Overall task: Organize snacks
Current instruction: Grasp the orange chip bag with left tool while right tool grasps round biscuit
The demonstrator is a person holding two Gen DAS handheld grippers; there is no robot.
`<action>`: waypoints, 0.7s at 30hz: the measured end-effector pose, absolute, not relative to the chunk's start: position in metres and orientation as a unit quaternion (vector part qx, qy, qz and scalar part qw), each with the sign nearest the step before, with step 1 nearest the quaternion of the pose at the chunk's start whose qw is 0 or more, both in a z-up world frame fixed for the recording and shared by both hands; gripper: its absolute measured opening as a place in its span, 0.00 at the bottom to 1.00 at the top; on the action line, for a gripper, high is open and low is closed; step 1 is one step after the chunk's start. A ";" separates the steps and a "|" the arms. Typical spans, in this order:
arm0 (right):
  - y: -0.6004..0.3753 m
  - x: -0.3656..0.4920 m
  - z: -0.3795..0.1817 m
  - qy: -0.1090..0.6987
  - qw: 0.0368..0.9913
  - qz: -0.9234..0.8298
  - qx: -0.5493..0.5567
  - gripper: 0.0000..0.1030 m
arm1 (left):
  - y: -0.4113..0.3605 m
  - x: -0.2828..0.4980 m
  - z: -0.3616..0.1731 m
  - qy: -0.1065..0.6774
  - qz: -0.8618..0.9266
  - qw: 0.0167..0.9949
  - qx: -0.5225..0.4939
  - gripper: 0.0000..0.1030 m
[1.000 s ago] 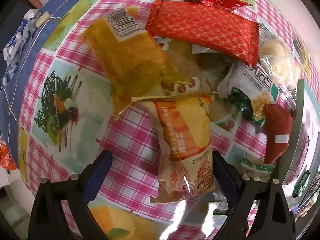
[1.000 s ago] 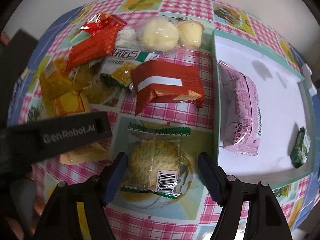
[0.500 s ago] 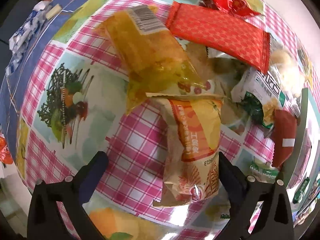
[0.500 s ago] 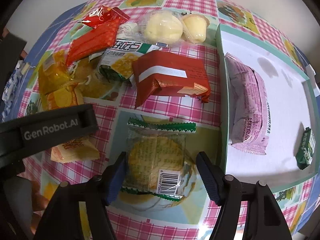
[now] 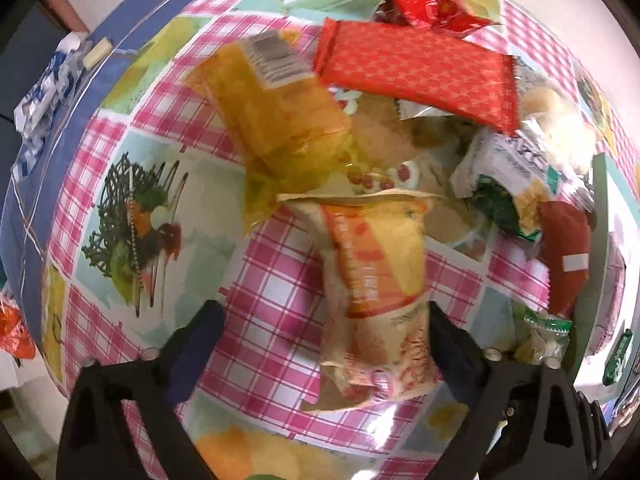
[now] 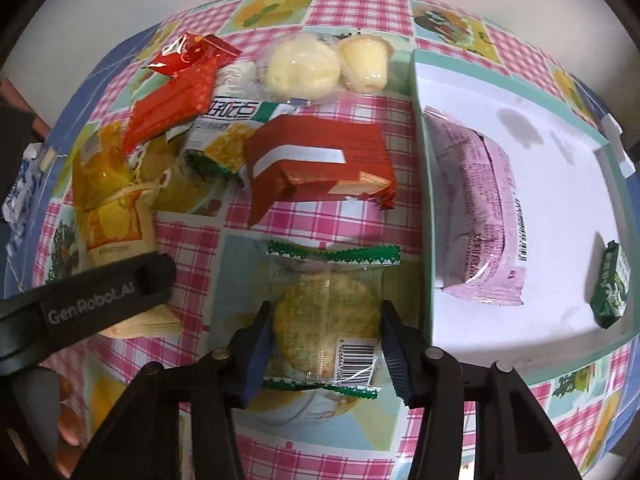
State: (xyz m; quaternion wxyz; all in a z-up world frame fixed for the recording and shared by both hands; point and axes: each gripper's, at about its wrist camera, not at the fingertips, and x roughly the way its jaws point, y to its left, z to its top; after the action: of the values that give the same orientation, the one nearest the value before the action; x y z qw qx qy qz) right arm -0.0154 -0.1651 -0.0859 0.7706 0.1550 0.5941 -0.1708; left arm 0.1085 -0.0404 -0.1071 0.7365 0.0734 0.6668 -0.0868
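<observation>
My right gripper (image 6: 326, 344) has closed in on a clear, green-edged cookie packet (image 6: 326, 308) lying on the checked tablecloth; its jaws touch the packet's two sides. To its right stands a white tray (image 6: 424, 184) with a teal rim, holding a pink packet (image 6: 480, 216) and a small green packet (image 6: 610, 284). My left gripper (image 5: 324, 340) is open and hovers over an orange and yellow snack bag (image 5: 376, 280); the bag's lower end lies near the right finger. The left gripper's finger (image 6: 100, 296) crosses the right wrist view.
A pile of snacks lies beyond: a yellow bag (image 5: 276, 120), a red patterned pack (image 5: 416, 68), a red wafer pack (image 6: 320, 164), a white and green pack (image 6: 228, 136), two pale jelly cups (image 6: 300, 68). The table's blue edge (image 5: 60, 160) is at the left.
My right gripper's jaws have narrowed from wide open onto the cookie packet. My left gripper has drifted slightly, staying open over the orange bag.
</observation>
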 end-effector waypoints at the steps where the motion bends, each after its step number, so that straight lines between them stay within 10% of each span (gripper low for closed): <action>1: -0.165 -0.016 -0.086 0.594 0.771 -0.171 0.155 0.51 | -0.043 0.107 -0.102 0.662 -0.091 0.740 0.076 0.72; 4: -0.167 -0.016 -0.085 0.594 0.771 -0.171 0.156 0.51 | -0.044 0.104 -0.091 0.650 -0.102 0.749 0.083 0.37; 21: -0.174 -0.017 -0.073 0.576 0.776 -0.163 0.200 0.51 | -0.038 0.098 -0.092 0.655 -0.103 0.746 0.064 0.36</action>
State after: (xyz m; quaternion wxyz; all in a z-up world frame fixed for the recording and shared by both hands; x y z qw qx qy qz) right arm -0.0169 -0.1736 -0.0734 0.7760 0.1997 0.5758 -0.1627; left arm 0.0975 -0.0384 -0.0921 0.7456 0.0639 0.6552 -0.1034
